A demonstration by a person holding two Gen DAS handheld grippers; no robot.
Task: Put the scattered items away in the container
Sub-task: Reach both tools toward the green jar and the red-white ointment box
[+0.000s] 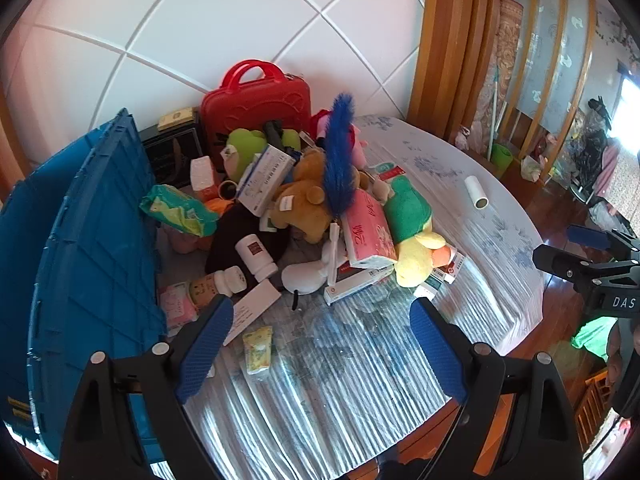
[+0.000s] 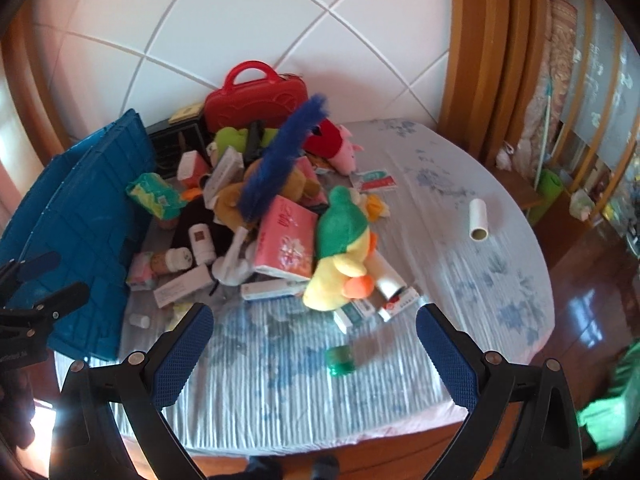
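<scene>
A: From the left wrist view, our left gripper (image 1: 322, 344) has its jaws spread wide with nothing between them, only bare tablecloth (image 1: 360, 380). The heap (image 1: 312, 200) of toys, boxes and bottles lies just ahead of the fingertips, and the blue container (image 1: 92, 240) stands off to the left of them, its lid flap raised.

B: So how far along are we?

A: We'd judge barely started — the heap is unsorted, and we cannot see inside the container. A small yellow sachet (image 1: 258, 350) sits just inside the left finger, and a white roll (image 1: 476, 192) lies well off to the right.

B: And from the right wrist view?

A: Our right gripper (image 2: 314, 342) is also spread wide and empty. Ahead of it lies the yellow duck plush (image 2: 340, 264), long axis running away from the tips, its green hat at the far end. The blue feather duster (image 2: 276, 164) leans diagonally, tip up and to the right. A green cap (image 2: 341, 360) lies between the jaws but closer to the right one — untouched.
</scene>
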